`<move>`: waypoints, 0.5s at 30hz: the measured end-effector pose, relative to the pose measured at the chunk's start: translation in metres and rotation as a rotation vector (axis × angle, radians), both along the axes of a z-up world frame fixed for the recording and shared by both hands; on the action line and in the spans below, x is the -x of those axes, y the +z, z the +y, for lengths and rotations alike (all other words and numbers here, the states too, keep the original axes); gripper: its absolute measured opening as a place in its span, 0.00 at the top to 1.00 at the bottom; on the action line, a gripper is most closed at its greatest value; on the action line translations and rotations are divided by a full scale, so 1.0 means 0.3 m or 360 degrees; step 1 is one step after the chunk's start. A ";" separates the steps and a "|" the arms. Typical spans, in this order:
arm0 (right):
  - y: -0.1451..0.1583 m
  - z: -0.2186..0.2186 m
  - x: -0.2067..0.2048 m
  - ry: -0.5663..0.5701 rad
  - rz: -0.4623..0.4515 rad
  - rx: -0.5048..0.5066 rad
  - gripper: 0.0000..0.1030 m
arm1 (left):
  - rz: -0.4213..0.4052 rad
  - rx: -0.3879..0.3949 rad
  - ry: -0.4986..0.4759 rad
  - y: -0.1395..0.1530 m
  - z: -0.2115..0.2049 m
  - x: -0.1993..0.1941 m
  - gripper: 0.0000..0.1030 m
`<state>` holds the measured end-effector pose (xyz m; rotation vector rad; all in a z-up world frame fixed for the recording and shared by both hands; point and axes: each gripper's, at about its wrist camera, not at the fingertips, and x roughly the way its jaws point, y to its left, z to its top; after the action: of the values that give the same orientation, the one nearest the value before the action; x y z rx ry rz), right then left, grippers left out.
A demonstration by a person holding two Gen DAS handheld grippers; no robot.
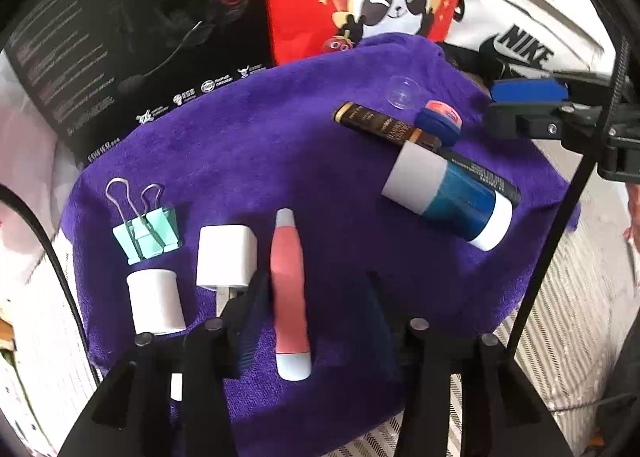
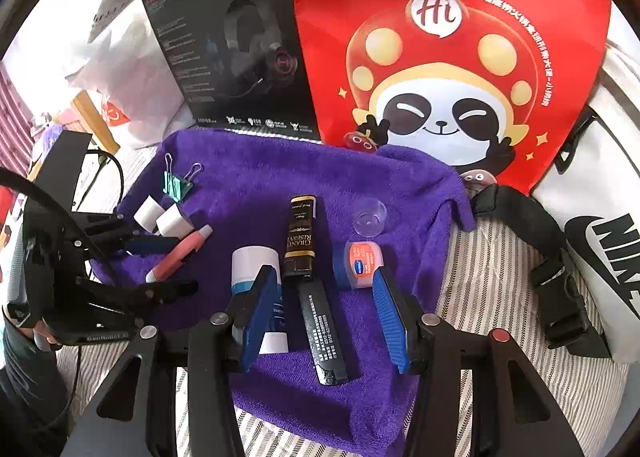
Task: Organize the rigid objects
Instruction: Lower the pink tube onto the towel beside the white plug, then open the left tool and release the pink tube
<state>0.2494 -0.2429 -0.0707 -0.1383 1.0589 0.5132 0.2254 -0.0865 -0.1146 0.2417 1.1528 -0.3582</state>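
A purple towel carries the objects. At its left lie a teal binder clip, a white charger plug and a small white cylinder. A coral tube lies flat between the fingers of my left gripper, which is open, its right finger clear of the tube. My right gripper is open, straddling a black stick and the blue-and-white tube. A brown box, a small Vaseline jar and a clear cap lie just beyond.
A black headset box, a red panda bag and a white Nike bag stand behind and right of the towel. A black strap with a buckle lies on the striped bedding. A cable runs along the left.
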 end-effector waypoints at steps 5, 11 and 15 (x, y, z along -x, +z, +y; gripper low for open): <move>-0.005 0.012 -0.001 0.0021 0.0008 0.0008 0.52 | 0.0006 0.0015 0.0005 -0.004 -0.006 -0.010 0.54; -0.017 0.016 -0.005 0.0036 0.0025 0.0028 0.51 | 0.0008 0.0011 0.0008 -0.006 -0.011 -0.013 0.54; -0.022 0.013 -0.008 0.0031 0.0039 0.0033 0.51 | 0.0014 0.0008 0.0010 -0.001 0.006 -0.005 0.53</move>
<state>0.2518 -0.2391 -0.0772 -0.1611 1.0876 0.5229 0.2268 -0.0847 -0.1150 0.2323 1.1608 -0.3569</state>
